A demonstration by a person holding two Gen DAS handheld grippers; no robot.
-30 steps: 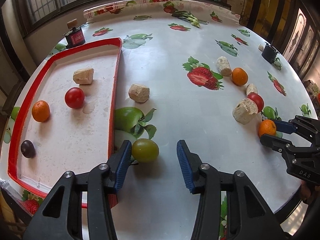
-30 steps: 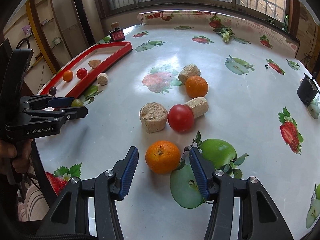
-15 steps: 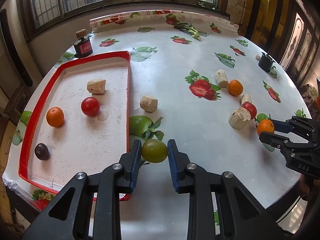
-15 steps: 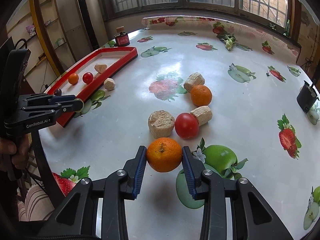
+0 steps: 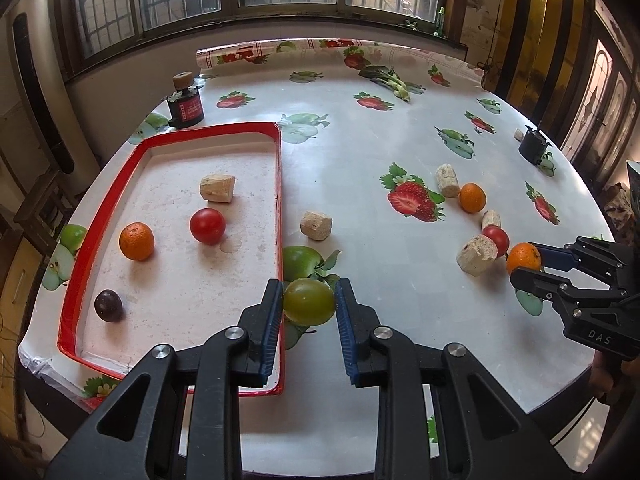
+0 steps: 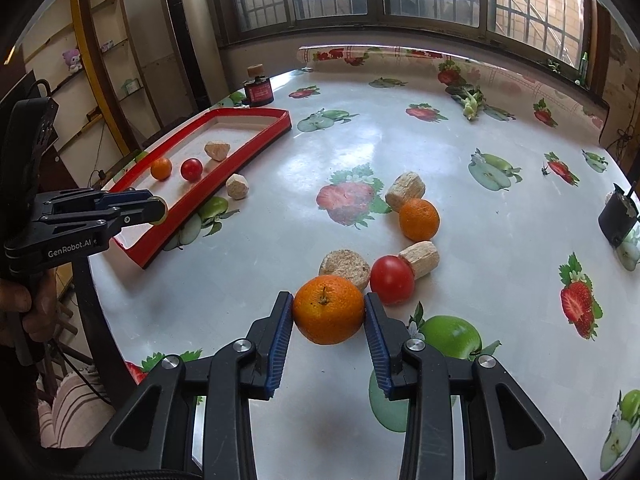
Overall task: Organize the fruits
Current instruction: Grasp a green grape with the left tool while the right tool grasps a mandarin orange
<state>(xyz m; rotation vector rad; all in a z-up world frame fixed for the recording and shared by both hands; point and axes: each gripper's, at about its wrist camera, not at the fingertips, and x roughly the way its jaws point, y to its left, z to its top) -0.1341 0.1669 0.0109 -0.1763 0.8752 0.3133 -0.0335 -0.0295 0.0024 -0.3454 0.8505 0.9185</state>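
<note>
My left gripper point(image 5: 309, 305) is shut on a green tomato point(image 5: 309, 301) and holds it above the table, beside the red tray point(image 5: 276, 184). The tray holds an orange point(image 5: 136, 241), a red tomato point(image 5: 207, 225), a dark plum point(image 5: 108, 305) and a beige chunk point(image 5: 217, 187). My right gripper point(image 6: 329, 312) is shut on an orange point(image 6: 329, 309), lifted above the table; it also shows in the left wrist view point(image 5: 523, 258). On the table lie another orange point(image 6: 419, 219) and a red tomato point(image 6: 392, 279).
Several beige chunks lie on the table, one by the tray point(image 5: 316, 225) and others around the fruit point(image 6: 345, 268). A black-and-red bottle point(image 5: 185, 103) stands behind the tray. A small black pot point(image 5: 532, 145) stands at the right edge. A green vegetable point(image 5: 387, 79) lies far back.
Both grippers closed from open onto their fruit, the left on the green tomato, the right on the orange. Both have risen from the table with the fruit held.
</note>
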